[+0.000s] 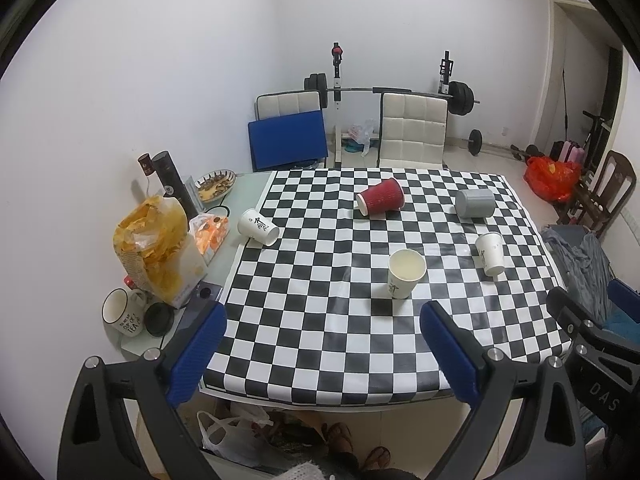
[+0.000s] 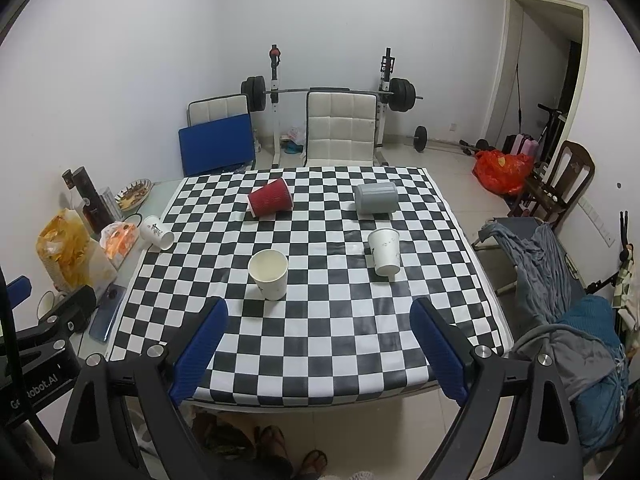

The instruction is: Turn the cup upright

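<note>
On the checkered cloth (image 1: 320, 332) (image 2: 320, 320) stand and lie several cups. A white paper cup (image 1: 405, 273) (image 2: 269, 274) stands upright near the middle. A red ribbed cup (image 1: 381, 196) (image 2: 271, 197) lies on its side at the back. A grey cup (image 1: 476, 203) (image 2: 376, 198) lies on its side at the back right. Another white cup (image 1: 491, 253) (image 2: 385, 251) stands upside down at the right. A third white cup (image 1: 258, 227) (image 2: 157, 232) lies on its side at the left edge. My left gripper (image 1: 322, 324) and right gripper (image 2: 318, 320) are open and empty above the near edge.
Left of the cloth are a yellow snack bag (image 1: 154, 240), an orange packet (image 1: 210, 232), a mug (image 1: 120, 312), a dark bottle (image 1: 174, 182), a snack plate (image 1: 216, 186) and a phone (image 2: 107, 312). Chairs (image 1: 412, 130) and a barbell rack stand behind the table. Clothes lie on a chair (image 2: 548, 264) at the right.
</note>
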Demonstrator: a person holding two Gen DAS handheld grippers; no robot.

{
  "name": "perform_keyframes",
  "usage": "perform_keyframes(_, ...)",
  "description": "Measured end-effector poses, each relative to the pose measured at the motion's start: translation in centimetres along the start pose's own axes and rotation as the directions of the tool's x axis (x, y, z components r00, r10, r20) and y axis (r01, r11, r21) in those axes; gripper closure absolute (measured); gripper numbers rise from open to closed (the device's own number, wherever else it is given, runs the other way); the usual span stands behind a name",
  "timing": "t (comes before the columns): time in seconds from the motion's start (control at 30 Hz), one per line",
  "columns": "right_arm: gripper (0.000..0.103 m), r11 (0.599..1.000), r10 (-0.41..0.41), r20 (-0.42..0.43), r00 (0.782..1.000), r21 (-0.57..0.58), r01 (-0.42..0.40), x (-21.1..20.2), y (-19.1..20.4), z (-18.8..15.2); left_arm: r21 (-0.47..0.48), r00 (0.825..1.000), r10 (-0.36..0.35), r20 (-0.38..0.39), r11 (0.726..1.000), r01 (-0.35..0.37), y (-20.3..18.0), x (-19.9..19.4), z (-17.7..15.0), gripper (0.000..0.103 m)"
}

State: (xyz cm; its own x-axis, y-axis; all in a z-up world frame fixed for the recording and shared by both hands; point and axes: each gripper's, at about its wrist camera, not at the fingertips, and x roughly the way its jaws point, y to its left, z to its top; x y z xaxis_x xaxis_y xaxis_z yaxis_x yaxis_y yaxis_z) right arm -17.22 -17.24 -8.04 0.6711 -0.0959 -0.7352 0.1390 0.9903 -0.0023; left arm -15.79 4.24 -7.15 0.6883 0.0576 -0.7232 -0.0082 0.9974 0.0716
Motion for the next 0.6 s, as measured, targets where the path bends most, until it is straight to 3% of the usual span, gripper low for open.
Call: perform_keyframes(0.6, 0.008, 1.0, 0.003, 0.0, 1.0, -0.002, -0.003, -0.09, 0.15, 0.06, 0.002, 1.0, -0.005, 0.001, 1.0, 0.005, 0.23, -0.01, -0.06, 0.004)
